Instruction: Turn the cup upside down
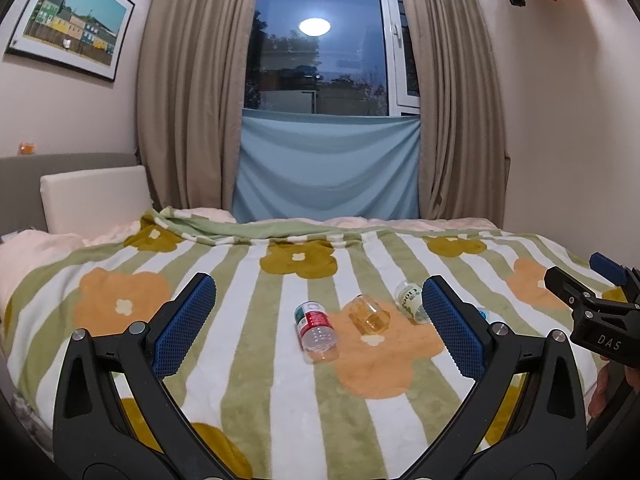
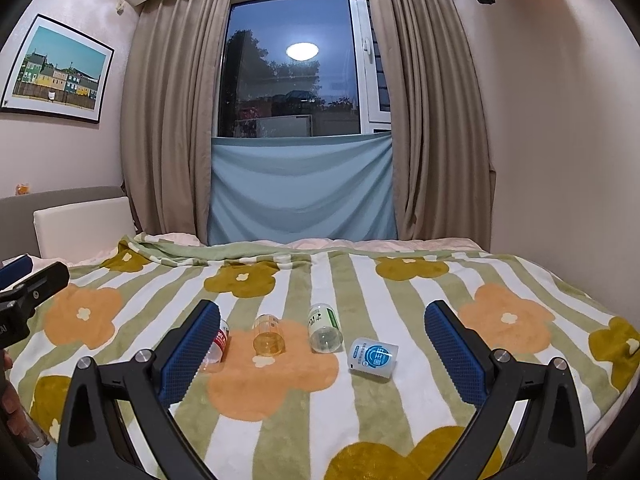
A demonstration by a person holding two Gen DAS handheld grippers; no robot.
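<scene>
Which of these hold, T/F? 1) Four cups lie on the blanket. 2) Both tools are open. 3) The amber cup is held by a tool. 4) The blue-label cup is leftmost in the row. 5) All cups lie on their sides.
1) Four cups lie on the blanket: true.
2) Left tool and right tool are open: true.
3) The amber cup is held: false, it lies free on the blanket, both tools empty.
4) The blue-label cup is leftmost: false, it is rightmost; the red-label cup is leftmost.
5) All lie on their sides, the green-label cup included: true.
</scene>
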